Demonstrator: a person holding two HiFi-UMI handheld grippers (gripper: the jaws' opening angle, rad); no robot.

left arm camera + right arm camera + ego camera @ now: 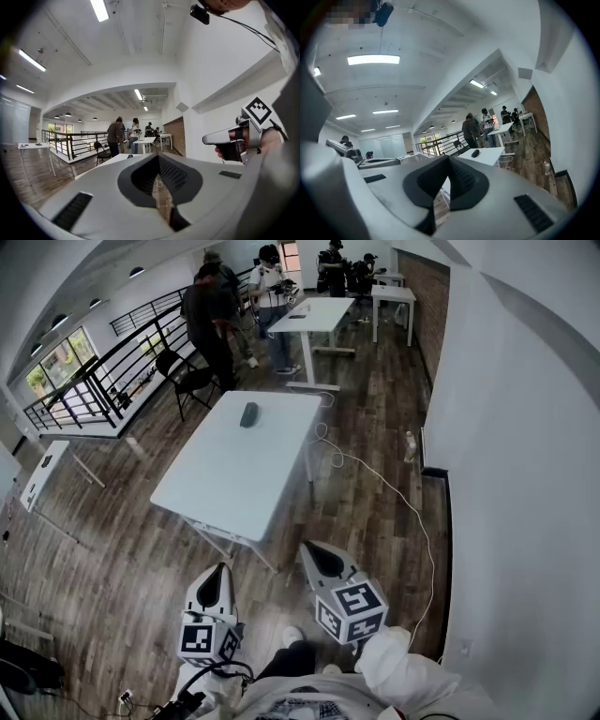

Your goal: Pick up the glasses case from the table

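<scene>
2 closed grippers [218, 574] [315, 552] face the glasses case [248, 414].

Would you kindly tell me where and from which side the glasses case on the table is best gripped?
I would grip the glasses case across its narrow middle, coming down from above. It lies flat on the white table near the far end, an elongated shape, so the long sides probably give the jaws the surest hold.
</scene>
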